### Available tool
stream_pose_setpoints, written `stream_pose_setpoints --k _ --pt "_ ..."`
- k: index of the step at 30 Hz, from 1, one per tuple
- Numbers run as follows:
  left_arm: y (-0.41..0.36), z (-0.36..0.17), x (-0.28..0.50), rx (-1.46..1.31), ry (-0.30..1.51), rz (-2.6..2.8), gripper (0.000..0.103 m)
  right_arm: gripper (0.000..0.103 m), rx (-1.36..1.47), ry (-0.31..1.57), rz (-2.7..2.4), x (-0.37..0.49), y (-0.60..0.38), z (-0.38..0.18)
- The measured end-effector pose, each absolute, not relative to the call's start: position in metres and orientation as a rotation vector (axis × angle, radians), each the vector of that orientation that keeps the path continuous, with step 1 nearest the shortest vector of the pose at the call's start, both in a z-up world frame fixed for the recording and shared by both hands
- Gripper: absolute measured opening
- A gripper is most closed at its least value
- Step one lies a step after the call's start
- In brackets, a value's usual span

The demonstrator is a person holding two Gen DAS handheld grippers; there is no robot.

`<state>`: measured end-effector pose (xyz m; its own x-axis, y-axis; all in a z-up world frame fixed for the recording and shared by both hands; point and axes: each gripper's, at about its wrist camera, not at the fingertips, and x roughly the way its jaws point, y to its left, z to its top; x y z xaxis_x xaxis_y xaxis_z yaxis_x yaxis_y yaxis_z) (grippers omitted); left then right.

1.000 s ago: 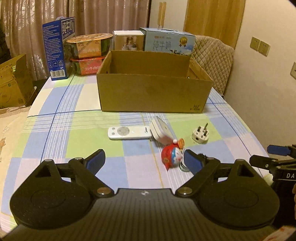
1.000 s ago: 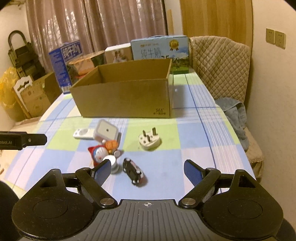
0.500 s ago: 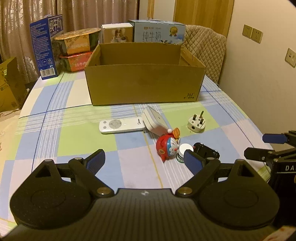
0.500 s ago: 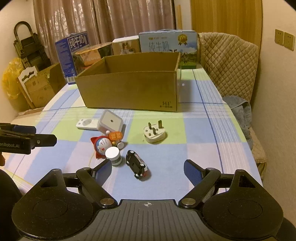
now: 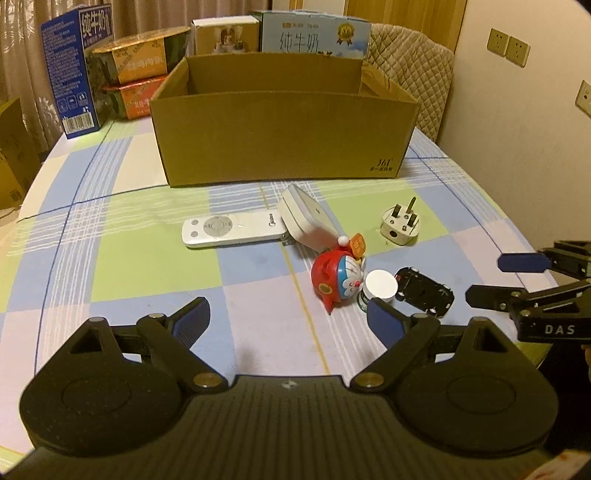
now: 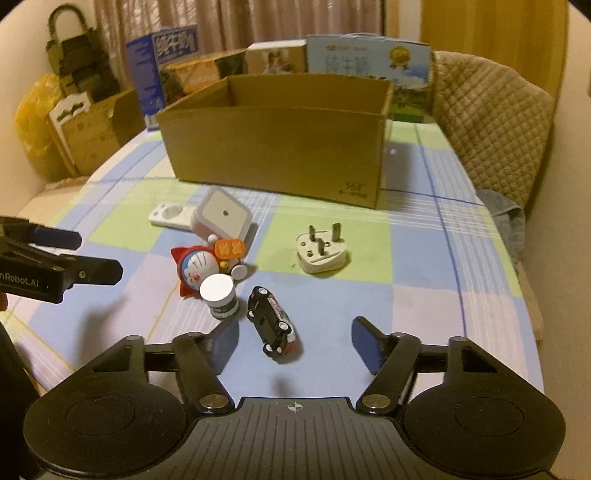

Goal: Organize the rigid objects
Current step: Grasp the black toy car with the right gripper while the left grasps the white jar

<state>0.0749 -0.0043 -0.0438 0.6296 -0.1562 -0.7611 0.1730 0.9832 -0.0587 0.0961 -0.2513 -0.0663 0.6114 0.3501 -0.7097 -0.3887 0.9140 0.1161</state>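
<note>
An open cardboard box (image 5: 284, 136) (image 6: 273, 147) stands on the checked tablecloth. In front of it lie a white remote (image 5: 232, 229) (image 6: 170, 216), a white square adapter (image 5: 304, 218) (image 6: 223, 216), a white plug (image 5: 400, 226) (image 6: 321, 251), a red Doraemon toy (image 5: 338, 277) (image 6: 201, 267), a small white-capped jar (image 5: 380, 290) (image 6: 218, 295) and a black toy car (image 5: 424, 291) (image 6: 271, 325). My left gripper (image 5: 290, 319) is open and empty, short of the toys. My right gripper (image 6: 295, 339) is open and empty, its fingers either side of the car's near end.
Blue milk cartons (image 5: 75, 70) (image 5: 314, 35), stacked noodle bowls (image 5: 138, 74) and a white box (image 5: 225, 33) stand behind the cardboard box. A quilted chair (image 6: 491, 122) is at the right. Cardboard cartons (image 6: 88, 136) sit left of the table.
Both grippers have moved forward toward the objects. The right gripper has come down over the black car. Both stay open. The objects have not moved.
</note>
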Motion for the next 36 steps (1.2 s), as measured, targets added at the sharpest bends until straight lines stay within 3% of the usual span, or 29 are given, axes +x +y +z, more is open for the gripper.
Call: stream_pose_setpoints --k 6,9,29,31,36 --pt "-0.004 -0.057 0.086 0.023 0.894 -0.193 0.09 0.039 -0.129 0.851 0.522 0.12 -0.235 -0.084" --pt "-0.005 -0.062 0.09 0.026 0.904 -0.197 0.09 0.034 -0.16 0.869 0.555 0.13 -0.229 -0.092" --pt "-0.015 -0.08 0.098 0.015 0.923 -0.249 0.089 0.021 -0.177 0.91 0.57 0.147 -0.219 -0.113" --pt "-0.02 -0.081 0.096 0.019 0.92 -0.267 0.088 0.021 -0.156 0.894 0.542 0.144 -0.225 -0.108" --pt "-0.034 -0.082 0.094 0.026 0.921 -0.318 0.07 0.021 -0.099 0.867 0.464 0.142 -0.247 -0.096"
